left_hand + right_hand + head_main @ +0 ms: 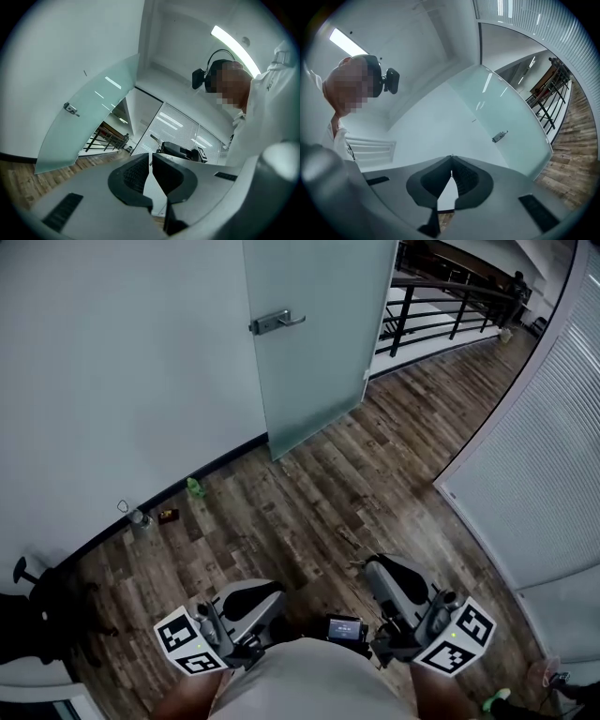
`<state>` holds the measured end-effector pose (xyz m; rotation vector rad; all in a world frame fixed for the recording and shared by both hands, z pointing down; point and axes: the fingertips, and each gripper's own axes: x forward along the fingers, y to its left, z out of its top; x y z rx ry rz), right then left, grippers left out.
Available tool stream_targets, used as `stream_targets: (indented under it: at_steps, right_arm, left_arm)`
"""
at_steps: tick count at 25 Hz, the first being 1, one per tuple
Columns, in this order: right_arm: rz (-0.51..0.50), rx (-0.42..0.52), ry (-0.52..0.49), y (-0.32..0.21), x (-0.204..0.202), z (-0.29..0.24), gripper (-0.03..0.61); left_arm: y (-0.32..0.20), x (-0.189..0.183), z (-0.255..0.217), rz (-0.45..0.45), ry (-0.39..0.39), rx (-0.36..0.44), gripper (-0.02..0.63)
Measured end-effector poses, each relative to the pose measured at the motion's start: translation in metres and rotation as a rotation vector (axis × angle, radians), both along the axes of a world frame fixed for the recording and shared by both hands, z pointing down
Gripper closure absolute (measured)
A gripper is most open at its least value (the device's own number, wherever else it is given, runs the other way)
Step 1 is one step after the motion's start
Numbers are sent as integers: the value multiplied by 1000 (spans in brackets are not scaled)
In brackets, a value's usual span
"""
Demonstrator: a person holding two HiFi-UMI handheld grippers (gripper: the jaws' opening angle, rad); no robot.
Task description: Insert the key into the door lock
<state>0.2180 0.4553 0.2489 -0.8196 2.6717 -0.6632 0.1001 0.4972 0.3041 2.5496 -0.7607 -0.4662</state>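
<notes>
Item: my left claw (151, 158) and right claw (450, 164), both pinched shut with nothing I can make out between them. They sit low at the bottom edge of the head view, tucked against my body, which I judge a carrying posture before any approach. Item: frosted door (314, 334), top centre, its handle (275, 322) well apart from both claws across the wooden floor (309, 512); key, seen in no view.
</notes>
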Motion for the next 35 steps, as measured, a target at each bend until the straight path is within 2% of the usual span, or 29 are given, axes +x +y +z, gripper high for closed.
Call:
stream_targets:
  at_steps: [13,26,35]
  right_arm:
    - [69,-36,67,-5,-4,17,565]
    - [127,-50,147,-8,-33,29,565]
    - [148,-64,167,-10,-51,37,565]
  left_arm:
    - [1,-8,7,12,3,-15,581]
    - [-7,-46,13,25,-8,-31,581]
    - [-10,-65,19,36,-19,-45,581]
